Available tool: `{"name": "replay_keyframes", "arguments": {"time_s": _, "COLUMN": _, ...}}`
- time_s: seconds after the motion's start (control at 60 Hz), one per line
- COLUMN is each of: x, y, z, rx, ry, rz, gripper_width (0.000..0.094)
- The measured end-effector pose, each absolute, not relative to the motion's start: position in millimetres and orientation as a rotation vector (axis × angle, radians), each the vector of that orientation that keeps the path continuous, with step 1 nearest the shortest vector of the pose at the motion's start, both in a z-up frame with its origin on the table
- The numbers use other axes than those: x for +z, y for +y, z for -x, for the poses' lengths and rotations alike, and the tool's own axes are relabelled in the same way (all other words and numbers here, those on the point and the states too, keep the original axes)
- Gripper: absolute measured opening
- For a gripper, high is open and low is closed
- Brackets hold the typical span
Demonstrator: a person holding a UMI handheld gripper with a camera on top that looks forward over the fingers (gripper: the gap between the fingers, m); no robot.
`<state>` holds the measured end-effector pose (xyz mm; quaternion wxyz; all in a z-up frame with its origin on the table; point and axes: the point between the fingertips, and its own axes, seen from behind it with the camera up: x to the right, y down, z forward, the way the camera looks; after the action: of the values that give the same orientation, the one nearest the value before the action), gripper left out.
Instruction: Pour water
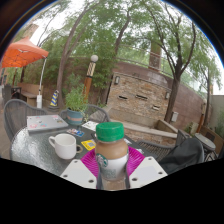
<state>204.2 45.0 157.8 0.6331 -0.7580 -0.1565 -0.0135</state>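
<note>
At the upper left of the frame an orange umbrella (22, 53) is standing over the far patio, and below it, at the left of the round glass table (28, 150), a book (46, 123) is lying flat beside a potted plant (74, 104). Moving toward the middle, I am seeing a white mug (64, 145) sitting on the table, just left of my fingers and apart from them; I take it to be where the water is going. At the bottom centre I am holding the bottle (111, 152), a brown one with a green cap, between my fingers: my gripper (112, 165) is closed down to the bottle's width, with the pink pads (91, 163) pressing on its sides below the cap. I am judging it to be fairly light, stiff plastic, smooth and likely to slip if it turns in my grip, so the mid-body hold suits it; whether the cap is loose I cannot tell. At the right of the frame a dark chair (185, 150) is standing by the table, with a stone wall (140, 95) beyond it.
</note>
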Motion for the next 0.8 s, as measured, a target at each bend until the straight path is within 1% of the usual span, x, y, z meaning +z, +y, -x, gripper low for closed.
{"name": "replay_keyframes", "arguments": {"time_s": 0.05, "x": 175.4, "y": 62.0, "z": -203.0, "rx": -0.133, "ry": -0.476, "rz": 1.716, "gripper_width": 0.0320}}
{"name": "replay_keyframes", "arguments": {"time_s": 0.117, "x": 184.6, "y": 88.3, "z": -186.5, "rx": -0.283, "ry": -0.654, "rz": 1.684, "gripper_width": 0.0319}}
{"name": "replay_keyframes", "arguments": {"time_s": 0.167, "x": 184.3, "y": 103.6, "z": -168.7, "rx": -0.426, "ry": -0.811, "rz": 1.651, "gripper_width": 0.0319}}
{"name": "replay_keyframes", "arguments": {"time_s": 0.183, "x": 177.2, "y": 113.3, "z": -159.9, "rx": -0.458, "ry": -0.856, "rz": 1.629, "gripper_width": 0.0319}}
{"name": "replay_keyframes", "arguments": {"time_s": 0.217, "x": 175.6, "y": 121.2, "z": -145.8, "rx": -0.533, "ry": -0.958, "rz": 1.589, "gripper_width": 0.0319}}
{"name": "replay_keyframes", "arguments": {"time_s": 0.233, "x": 181.8, "y": 119.6, "z": -144.6, "rx": -0.578, "ry": -1.020, "rz": 1.574, "gripper_width": 0.0319}}
{"name": "replay_keyframes", "arguments": {"time_s": 0.25, "x": 170.1, "y": 130.0, "z": -133.6, "rx": -0.621, "ry": -1.061, "rz": 1.550, "gripper_width": 0.0318}}
{"name": "replay_keyframes", "arguments": {"time_s": 0.267, "x": 177.9, "y": 128.4, "z": -133.0, "rx": -0.667, "ry": -1.132, "rz": 1.535, "gripper_width": 0.0319}}
{"name": "replay_keyframes", "arguments": {"time_s": 0.283, "x": 165.8, "y": 140.0, "z": -124.1, "rx": -0.707, "ry": -1.171, "rz": 1.505, "gripper_width": 0.0319}}
{"name": "replay_keyframes", "arguments": {"time_s": 0.333, "x": 155.6, "y": 150.5, "z": -108.9, "rx": -0.839, "ry": -1.325, "rz": 1.412, "gripper_width": 0.0318}}
{"name": "replay_keyframes", "arguments": {"time_s": 0.35, "x": 163.8, "y": 146.1, "z": -110.6, "rx": -0.888, "ry": -1.396, "rz": 1.383, "gripper_width": 0.0317}}
{"name": "replay_keyframes", "arguments": {"time_s": 0.367, "x": 150.1, "y": 158.8, "z": -104.9, "rx": -0.924, "ry": -1.436, "rz": 1.354, "gripper_width": 0.0318}}
{"name": "replay_keyframes", "arguments": {"time_s": 0.417, "x": 138.0, "y": 166.4, "z": -101.4, "rx": -1.060, "ry": -1.579, "rz": 1.275, "gripper_width": 0.0317}}
{"name": "replay_keyframes", "arguments": {"time_s": 0.433, "x": 144.7, "y": 159.4, "z": -105.0, "rx": -1.116, "ry": -1.622, "rz": 1.250, "gripper_width": 0.0317}}
{"name": "replay_keyframes", "arguments": {"time_s": 0.45, "x": 133.8, "y": 172.6, "z": -101.9, "rx": -1.148, "ry": -1.635, "rz": 1.234, "gripper_width": 0.0317}}
{"name": "replay_keyframes", "arguments": {"time_s": 0.483, "x": 132.2, "y": 178.5, "z": -105.6, "rx": -1.221, "ry": -1.691, "rz": 1.209, "gripper_width": 0.0317}}
{"name": "replay_keyframes", "arguments": {"time_s": 0.55, "x": 132.9, "y": 181.6, "z": -108.0, "rx": -1.351, "ry": -1.778, "rz": 1.155, "gripper_width": 0.0318}}
{"name": "replay_keyframes", "arguments": {"time_s": 0.667, "x": 130.7, "y": 182.3, "z": -100.6, "rx": -1.513, "ry": -1.935, "rz": 1.006, "gripper_width": 0.0317}}
{"name": "replay_keyframes", "arguments": {"time_s": 0.733, "x": 126.3, "y": 182.9, "z": -98.1, "rx": -1.553, "ry": -2.033, "rz": 0.958, "gripper_width": 0.0317}}
{"name": "replay_keyframes", "arguments": {"time_s": 0.8, "x": 133.4, "y": 167.5, "z": -101.1, "rx": -1.607, "ry": -2.077, "rz": 0.929, "gripper_width": 0.0319}}
